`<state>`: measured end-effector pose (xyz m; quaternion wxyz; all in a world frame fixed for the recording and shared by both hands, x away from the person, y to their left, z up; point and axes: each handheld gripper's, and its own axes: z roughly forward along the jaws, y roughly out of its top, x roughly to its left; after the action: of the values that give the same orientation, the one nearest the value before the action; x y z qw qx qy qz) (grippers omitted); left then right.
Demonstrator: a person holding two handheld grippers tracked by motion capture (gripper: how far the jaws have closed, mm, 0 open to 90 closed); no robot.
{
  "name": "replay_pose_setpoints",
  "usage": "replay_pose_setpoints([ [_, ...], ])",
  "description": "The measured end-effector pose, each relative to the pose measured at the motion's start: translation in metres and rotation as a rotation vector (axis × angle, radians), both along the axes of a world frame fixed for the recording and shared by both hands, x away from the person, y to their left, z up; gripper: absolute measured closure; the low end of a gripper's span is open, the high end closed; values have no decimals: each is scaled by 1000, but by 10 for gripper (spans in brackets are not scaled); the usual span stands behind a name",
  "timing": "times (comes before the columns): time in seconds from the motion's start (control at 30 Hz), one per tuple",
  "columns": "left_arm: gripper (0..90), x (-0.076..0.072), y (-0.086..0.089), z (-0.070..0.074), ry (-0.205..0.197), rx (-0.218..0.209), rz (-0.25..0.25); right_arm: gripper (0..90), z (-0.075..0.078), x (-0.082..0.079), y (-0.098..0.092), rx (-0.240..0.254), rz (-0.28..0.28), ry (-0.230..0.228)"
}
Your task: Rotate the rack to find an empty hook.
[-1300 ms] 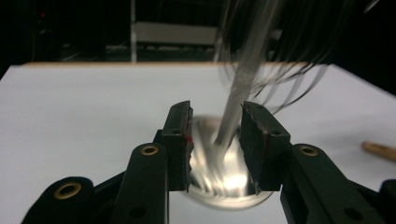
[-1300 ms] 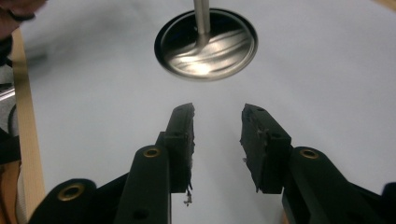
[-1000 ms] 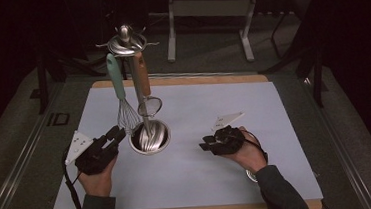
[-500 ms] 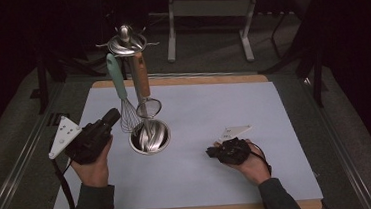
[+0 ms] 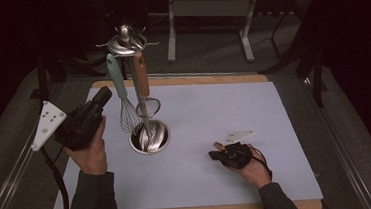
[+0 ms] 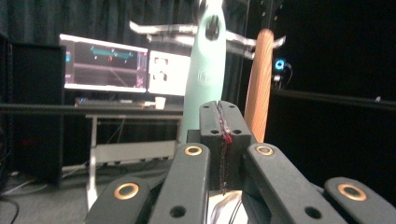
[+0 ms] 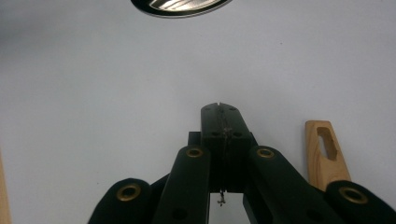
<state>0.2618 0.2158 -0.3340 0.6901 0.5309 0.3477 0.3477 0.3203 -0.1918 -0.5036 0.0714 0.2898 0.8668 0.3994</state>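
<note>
Black left tool [image 5: 103, 97] closed, empty, raised beside teal handle [image 5: 116, 76] on the rack [image 5: 127, 43]. Right tool [image 5: 217, 155] closed, empty, low over bench [image 5: 214, 107]; jaws just closed.

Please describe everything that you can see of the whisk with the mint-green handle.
The whisk hangs upright from the metal utensil stand, handle up and wire head down. Its handle is smooth mint green, probably plastic or silicone, with a dark hanging hole near the top. The head is a balloon of thin steel wires that ends just above the stand's round shiny base. A utensil with a wooden handle hangs right beside it. The left tongs, shut and empty, are close to the handle but not touching it.
</note>
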Motion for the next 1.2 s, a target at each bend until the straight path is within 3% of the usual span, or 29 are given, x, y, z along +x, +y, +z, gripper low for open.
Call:
replay_pose_setpoints([
  [0.13,900,3,-1,6,-16,-20,-5,896,-1,-1,0,-7,1,-3],
  [0.33,900,9,-8,25,-94,-42,-4,896,-2,-2,0,-10,9,-11],
  [0.43,900,12,-11,32,-111,-41,-7,893,-3,-2,0,-4,8,-4],
  [0.83,900,23,-15,40,-84,-30,13,886,-8,-1,-4,16,3,12],
  [1.2,900,23,-8,44,-74,-9,43,875,-9,-1,-4,18,4,13],
])
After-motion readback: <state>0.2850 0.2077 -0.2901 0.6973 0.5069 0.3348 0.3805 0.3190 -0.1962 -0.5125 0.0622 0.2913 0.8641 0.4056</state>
